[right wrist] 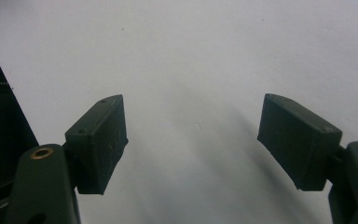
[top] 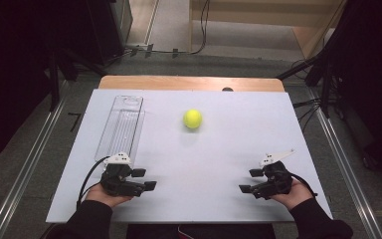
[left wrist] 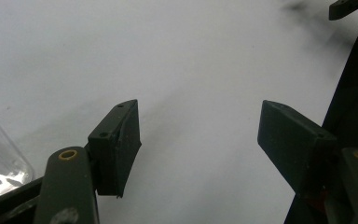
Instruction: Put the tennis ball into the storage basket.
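Note:
A yellow-green tennis ball (top: 192, 118) rests on the white table (top: 229, 149) toward the back middle. A clear plastic tube-shaped container (top: 121, 127) lies lengthwise at the left; its rounded end (left wrist: 0, 161) shows in the left gripper view. My left gripper (top: 145, 179) is held low near the front left, just below the container's near end, jaws wide apart and pointing right with nothing between them (left wrist: 198, 140). My right gripper (top: 250, 181) is held near the front right, jaws open and pointing left over bare table (right wrist: 193, 140).
The table's front edge lies just under both hands. Beyond the wooden far edge (top: 189, 82) is a floor with cables and dark stands. Metal rails (top: 25, 164) run along both sides of the table.

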Demonstrator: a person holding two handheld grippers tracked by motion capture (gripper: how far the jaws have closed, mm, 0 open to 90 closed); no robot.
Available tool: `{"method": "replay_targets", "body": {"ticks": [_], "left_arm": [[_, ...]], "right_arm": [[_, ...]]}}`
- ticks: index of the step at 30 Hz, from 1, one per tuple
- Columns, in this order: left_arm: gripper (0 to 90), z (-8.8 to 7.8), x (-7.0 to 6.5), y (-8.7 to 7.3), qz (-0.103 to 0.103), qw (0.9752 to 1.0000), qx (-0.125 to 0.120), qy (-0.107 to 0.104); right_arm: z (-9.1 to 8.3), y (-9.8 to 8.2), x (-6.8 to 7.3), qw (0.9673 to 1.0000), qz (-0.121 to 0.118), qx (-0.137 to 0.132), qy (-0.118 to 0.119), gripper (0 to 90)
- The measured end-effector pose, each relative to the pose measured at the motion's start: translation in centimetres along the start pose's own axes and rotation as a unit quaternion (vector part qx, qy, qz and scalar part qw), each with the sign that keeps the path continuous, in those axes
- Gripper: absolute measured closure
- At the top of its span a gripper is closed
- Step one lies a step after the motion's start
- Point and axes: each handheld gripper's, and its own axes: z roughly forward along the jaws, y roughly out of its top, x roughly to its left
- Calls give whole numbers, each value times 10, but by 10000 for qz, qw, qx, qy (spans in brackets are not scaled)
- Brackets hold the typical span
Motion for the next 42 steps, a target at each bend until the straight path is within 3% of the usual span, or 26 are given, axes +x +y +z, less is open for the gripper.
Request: {"method": "replay_targets", "body": {"ticks": [3,9,18,26,30,39,42], "left_arm": [[303,0,0,0,-3,10000,-9,-16],[303,0,0,1,-17,10000,-27,-49],[303,2,2,3,-151,9998,27,-97],[295,2,1,4,-127,9999,21,-44],[279,4,2,7,-391,9989,113,-245],[278,4,0,9,-204,9996,192,-39],[278,6,-1,12,-294,9989,322,-158]], "right_arm": [[0,0,-1,10000,-8,-4,20,217],[-1,1,-2,9993,227,-221,218,217],[0,0,-3,9988,377,-269,154,216],[1,0,-3,9990,352,-218,136,216],[1,0,-3,9991,366,-180,116,216],[2,0,-3,9993,313,-182,106,217],[1,0,-2,9994,278,-181,104,216]]}}
